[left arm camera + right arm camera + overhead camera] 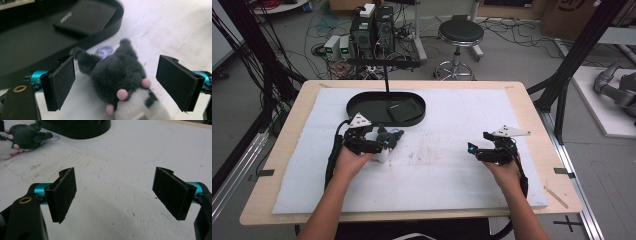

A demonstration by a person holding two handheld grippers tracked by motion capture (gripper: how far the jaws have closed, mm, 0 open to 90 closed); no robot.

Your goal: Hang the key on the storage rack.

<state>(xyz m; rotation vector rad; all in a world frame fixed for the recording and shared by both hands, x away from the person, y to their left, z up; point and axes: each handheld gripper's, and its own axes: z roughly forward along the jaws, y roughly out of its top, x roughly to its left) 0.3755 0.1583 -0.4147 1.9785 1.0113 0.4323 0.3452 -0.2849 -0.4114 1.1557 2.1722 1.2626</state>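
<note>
A white foam mat (452, 180) is spread over the table; a black oval tray (362, 102) holding a black wallet (85, 16) is seen at upper left. At centre left, the left gripper (116, 81) is held with jaws apart around a grey-and-white plush toy (120, 80), untouched by either pad. At right, the right gripper (115, 195) is held open over bare mat.

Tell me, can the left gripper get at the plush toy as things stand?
Probably yes: the left gripper is open, with the plush toy lying between its jaws on the white mat, and nothing blocks them from closing.
</note>
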